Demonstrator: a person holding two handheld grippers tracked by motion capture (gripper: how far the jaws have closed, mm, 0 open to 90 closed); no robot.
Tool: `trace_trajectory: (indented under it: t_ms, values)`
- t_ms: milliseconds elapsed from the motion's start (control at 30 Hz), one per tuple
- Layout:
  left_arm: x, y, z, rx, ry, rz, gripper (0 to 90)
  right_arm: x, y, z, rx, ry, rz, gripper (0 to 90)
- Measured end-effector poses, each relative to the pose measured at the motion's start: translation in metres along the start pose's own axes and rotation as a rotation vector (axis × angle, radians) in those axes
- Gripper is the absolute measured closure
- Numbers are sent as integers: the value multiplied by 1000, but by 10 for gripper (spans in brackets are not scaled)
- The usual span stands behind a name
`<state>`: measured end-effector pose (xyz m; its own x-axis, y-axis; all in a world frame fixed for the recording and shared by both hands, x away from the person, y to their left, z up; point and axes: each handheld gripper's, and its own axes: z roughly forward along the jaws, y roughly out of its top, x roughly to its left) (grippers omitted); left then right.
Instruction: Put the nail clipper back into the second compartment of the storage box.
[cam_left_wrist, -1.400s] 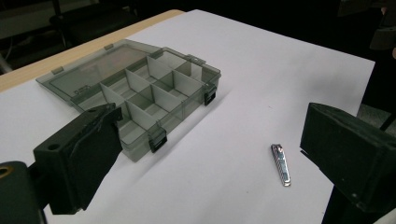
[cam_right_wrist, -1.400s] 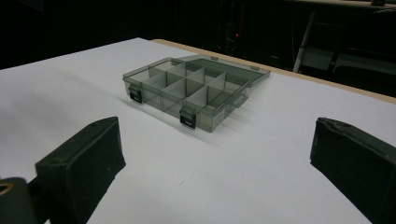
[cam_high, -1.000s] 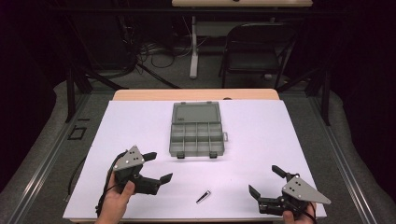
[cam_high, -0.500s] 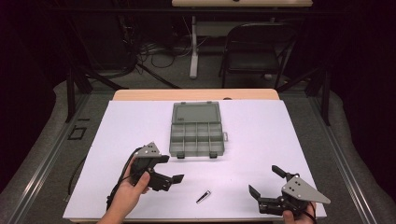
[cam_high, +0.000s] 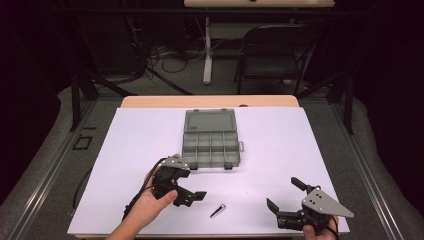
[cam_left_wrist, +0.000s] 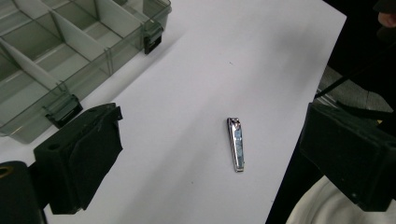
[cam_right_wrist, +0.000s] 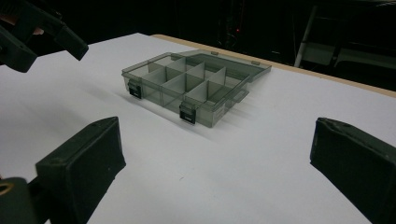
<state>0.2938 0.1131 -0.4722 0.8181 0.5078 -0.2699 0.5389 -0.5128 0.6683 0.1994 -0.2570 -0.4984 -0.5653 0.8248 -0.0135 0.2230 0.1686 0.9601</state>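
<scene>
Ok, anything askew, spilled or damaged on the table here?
Nothing stands out. The organizer box lies open and square on the table, compartments empty as far as visible, and the nail clipper lies flat by itself near the front edge.

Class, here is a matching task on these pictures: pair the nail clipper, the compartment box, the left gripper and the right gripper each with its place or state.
Things:
1. nail clipper
2. compartment box
3. left gripper
4. right gripper

States:
A. lid open, compartments empty
B. open, at the table's near right corner
C. flat on the white table, untouched
D. open, beside the clipper

Pairs: 1-C, 2-A, 3-D, 4-B
</scene>
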Motion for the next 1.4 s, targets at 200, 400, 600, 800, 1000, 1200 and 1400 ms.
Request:
trace_trajectory:
  t_ms: [200, 400, 600, 800, 1000, 1200, 1400]
  values:
    - [-8, 0, 24, 100, 27, 6, 14, -1, 0, 0, 2, 0, -4, 24]
    - [-15, 2, 37, 136, 33, 48, 14, -2, -1, 0, 4, 0, -1, 29]
    - [-20, 5, 49, 173, 52, 64, 15, -1, 0, 0, -3, -1, -4, 29]
    - [-22, 7, 53, 190, 64, 70, 15, -2, -1, 0, 8, -1, -3, 29]
    - [-23, 8, 56, 211, 74, 85, 98, -1, -1, 0, -2, -3, -2, 30]
    - [-23, 11, 59, 229, 80, 82, 154, -1, -1, 0, 3, 0, 0, 29]
    - [-27, 16, 66, 295, 95, 90, 274, -2, -1, 0, 5, -1, -1, 30]
